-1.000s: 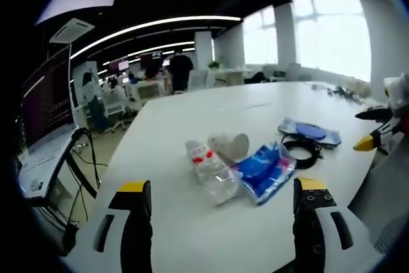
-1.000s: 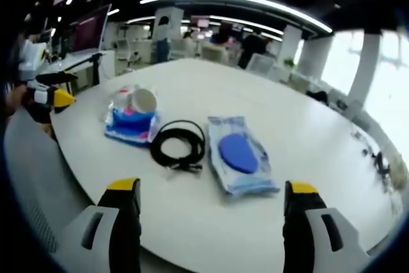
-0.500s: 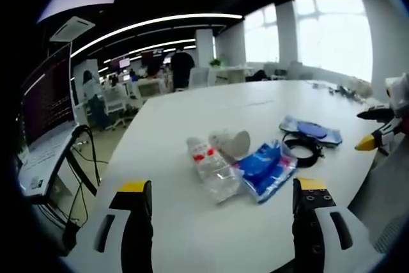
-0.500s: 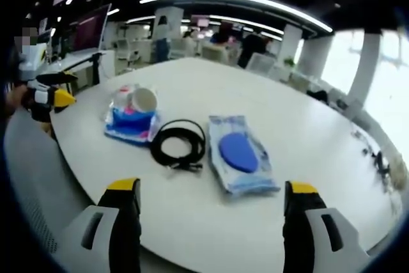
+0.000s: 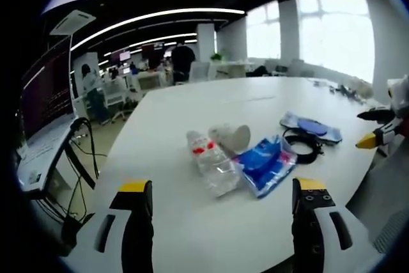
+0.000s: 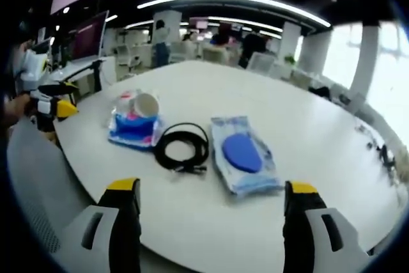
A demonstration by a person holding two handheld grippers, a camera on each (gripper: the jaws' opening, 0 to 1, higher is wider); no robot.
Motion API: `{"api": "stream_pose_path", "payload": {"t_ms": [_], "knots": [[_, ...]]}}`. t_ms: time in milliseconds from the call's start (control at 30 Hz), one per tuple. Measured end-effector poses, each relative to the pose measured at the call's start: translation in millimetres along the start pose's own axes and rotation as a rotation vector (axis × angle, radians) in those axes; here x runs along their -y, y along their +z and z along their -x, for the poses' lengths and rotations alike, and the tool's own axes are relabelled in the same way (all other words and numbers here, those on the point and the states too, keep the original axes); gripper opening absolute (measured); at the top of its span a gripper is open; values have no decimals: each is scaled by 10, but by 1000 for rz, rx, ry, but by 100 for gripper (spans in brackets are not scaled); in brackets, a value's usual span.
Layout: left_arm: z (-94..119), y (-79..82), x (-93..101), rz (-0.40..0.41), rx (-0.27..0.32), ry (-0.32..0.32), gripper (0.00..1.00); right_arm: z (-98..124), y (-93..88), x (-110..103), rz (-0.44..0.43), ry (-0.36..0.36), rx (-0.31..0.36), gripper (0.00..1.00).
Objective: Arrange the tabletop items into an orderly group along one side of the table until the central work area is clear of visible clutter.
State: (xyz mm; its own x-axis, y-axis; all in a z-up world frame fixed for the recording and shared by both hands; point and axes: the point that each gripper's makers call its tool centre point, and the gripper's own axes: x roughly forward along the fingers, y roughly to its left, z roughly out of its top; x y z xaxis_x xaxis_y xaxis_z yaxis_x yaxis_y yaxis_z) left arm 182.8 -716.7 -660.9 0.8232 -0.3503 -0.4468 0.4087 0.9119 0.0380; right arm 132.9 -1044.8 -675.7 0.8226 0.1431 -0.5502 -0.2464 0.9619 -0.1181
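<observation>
**Both tongs wait, nothing picked up yet**

My left tongs point(image 5: 217, 206) are wide open and hold nothing. My right tongs point(image 6: 212, 206) are wide open too, and just as empty. I hold both low at the near edge of the desk point(image 5: 192, 113) so I can see all the things before I pick one.

In the left gripper view, the bottle point(image 5: 211, 163) lies on its side in the middle. The cup point(image 5: 231, 137) lies tipped over at about 1 o'clock from the bottle, touching it. The blue bag point(image 5: 265, 164) lies at 3 o'clock from the bottle, right against it. The cable point(image 5: 302, 148) is coiled at about 2 o'clock from the bag, just beside it. The pouch point(image 5: 310, 130) with a blue pad inside sits past the cable, at about 12 o'clock from it. The right tongs poke in at the 3 o'clock edge of this view.

In the right gripper view, the pouch point(image 6: 244, 159) is nearest my right tongs, and the cable point(image 6: 182, 147) is at 9 o'clock from it. The left tongs show at the 9 o'clock edge.

The things lie in a loose row across the work area. I think the tidy-up has not started. The pouch looks like the easy first pick for the right tongs. The bottle may roll if I bump it.
</observation>
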Motion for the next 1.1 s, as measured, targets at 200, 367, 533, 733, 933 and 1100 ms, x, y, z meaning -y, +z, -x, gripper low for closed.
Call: {"api": "stream_pose_path", "payload": {"t_ms": [200, 367, 533, 733, 933, 1100], "knots": [[1, -3, -17, 35, -12, -10, 88, 34, 47, 10, -46, 19, 11, 92], [9, -44, -117, 16, -38, -1, 87, 41, 191, 9, -79, 33, 50, 93], [1, -80, -190, 16, -64, -5, 87, 9, 275, 13, -49, 39, 54, 93], [-58, 29, -258, 56, -42, -1, 87, -24, 275, -53, -53, 61, 43, 92], [-212, 219, -278, 87, -25, -16, 84, -67, 227, -70, -69, 84, 20, 92], [-342, 284, -280, 113, -29, -21, 82, -89, 262, -22, -115, 90, 33, 92]]}}
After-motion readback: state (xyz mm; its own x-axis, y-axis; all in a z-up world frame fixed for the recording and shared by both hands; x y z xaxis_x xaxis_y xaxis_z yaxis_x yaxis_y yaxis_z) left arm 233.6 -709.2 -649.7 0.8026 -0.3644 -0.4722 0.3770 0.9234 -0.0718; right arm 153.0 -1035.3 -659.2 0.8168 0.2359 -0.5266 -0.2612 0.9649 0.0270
